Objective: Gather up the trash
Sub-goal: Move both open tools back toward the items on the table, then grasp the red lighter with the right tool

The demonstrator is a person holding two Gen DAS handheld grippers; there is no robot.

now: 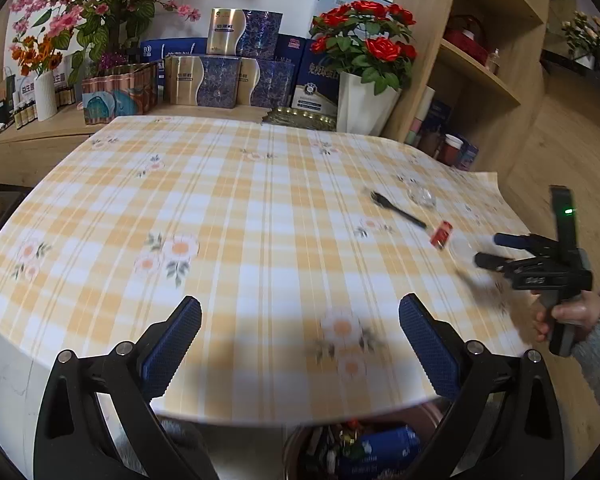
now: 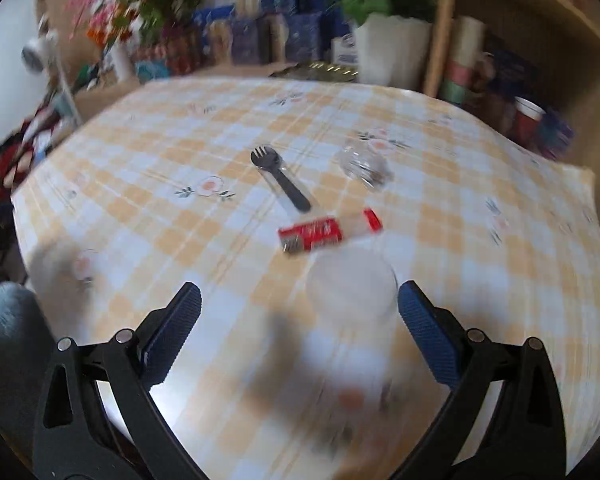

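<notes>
On the yellow checked tablecloth (image 1: 220, 200) lie a black plastic fork (image 1: 398, 210) (image 2: 281, 180), a red wrapper (image 1: 441, 234) (image 2: 312, 235), a crumpled clear plastic piece (image 1: 421, 196) (image 2: 363, 166) and a clear round lid (image 2: 352, 284). My left gripper (image 1: 300, 344) is open and empty over the table's near edge. My right gripper (image 2: 300, 340) is open and empty, just short of the clear lid; it shows in the left wrist view (image 1: 486, 249) at the right, near the wrapper.
A bin (image 1: 356, 452) with trash stands under the table's near edge. Boxes (image 1: 224, 76), flower pots (image 1: 364, 108) and a vase (image 1: 45, 96) line the sideboard behind. A wooden shelf (image 1: 484, 64) with cups stands at the right.
</notes>
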